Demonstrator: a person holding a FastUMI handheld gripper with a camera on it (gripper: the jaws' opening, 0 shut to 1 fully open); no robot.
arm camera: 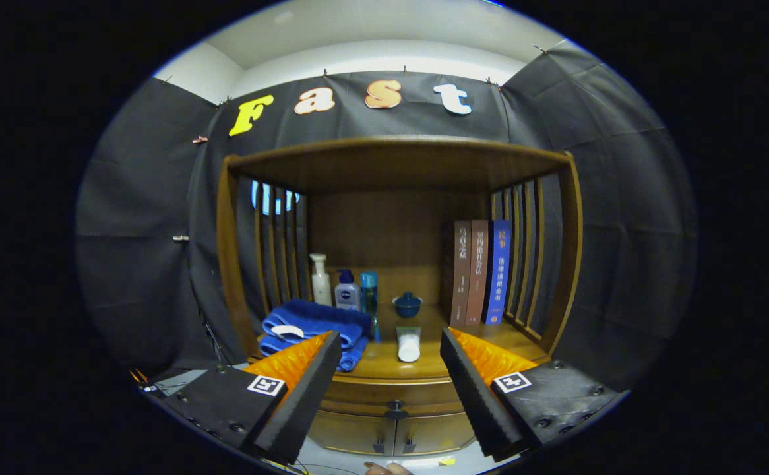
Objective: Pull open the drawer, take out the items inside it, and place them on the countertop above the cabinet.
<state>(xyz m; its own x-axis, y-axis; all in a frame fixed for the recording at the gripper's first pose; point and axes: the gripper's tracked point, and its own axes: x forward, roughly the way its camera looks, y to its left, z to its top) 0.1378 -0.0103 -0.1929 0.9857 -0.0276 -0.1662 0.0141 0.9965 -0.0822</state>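
A wooden cabinet (394,165) stands ahead, with a countertop (384,359) under its shelf roof. Below the countertop runs a shut drawer (358,394) with a dark round knob (396,410). My gripper (390,379) is open, its fingers spread wide, with nothing between them. The knob sits between the fingers, a little beyond their tips. A white tube (409,344) lies on the countertop near its front edge. Folded blue towels (315,326) rest on the countertop just past the left finger.
At the back of the countertop stand a white pump bottle (320,279), a blue-capped bottle (347,290), a teal bottle (369,293) and a small blue lidded bowl (407,305). Three upright books (481,272) lean at the right. Two lower doors (391,435) sit under the drawer.
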